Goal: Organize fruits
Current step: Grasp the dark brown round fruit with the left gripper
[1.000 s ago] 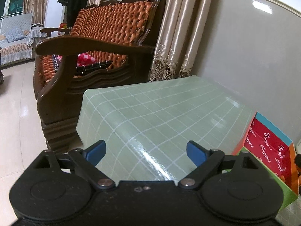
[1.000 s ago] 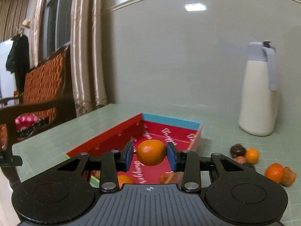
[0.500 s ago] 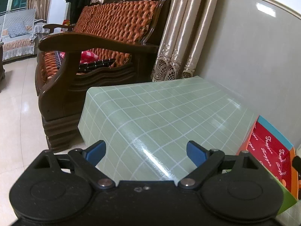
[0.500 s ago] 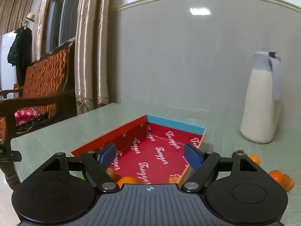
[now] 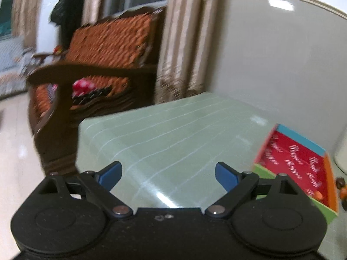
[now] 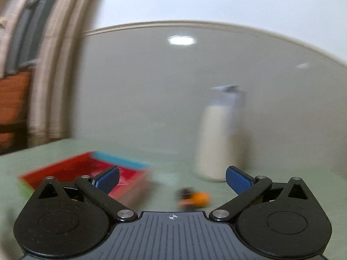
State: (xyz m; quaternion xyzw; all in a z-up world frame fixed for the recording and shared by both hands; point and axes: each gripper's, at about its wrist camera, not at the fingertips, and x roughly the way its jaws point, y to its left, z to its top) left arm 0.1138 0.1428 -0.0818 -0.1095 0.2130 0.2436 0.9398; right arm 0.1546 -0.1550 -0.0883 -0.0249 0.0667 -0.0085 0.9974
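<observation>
A red-lined box (image 6: 71,170) with a blue far wall lies on the green checked table, left of my right gripper (image 6: 172,179). That gripper's jaws are opening wide with nothing between them. Beyond its fingers an orange fruit (image 6: 200,198) and a dark fruit (image 6: 184,192) lie on the table, blurred. In the left wrist view the same box (image 5: 297,162) sits at the right, with a small orange fruit (image 5: 318,194) inside near its orange wall. My left gripper (image 5: 168,175) hangs open over bare tablecloth, holding nothing.
A tall cream jug (image 6: 221,138) with a grey lid stands by the wall behind the loose fruits. A dark wooden sofa (image 5: 93,82) with orange cushions stands past the table's far left edge (image 5: 80,143). Curtains (image 5: 180,49) hang in the corner.
My right gripper let go of the orange over the box, spread its jaws wide and swung right toward the jug and loose fruits. The left gripper drifted and turned right, staying open.
</observation>
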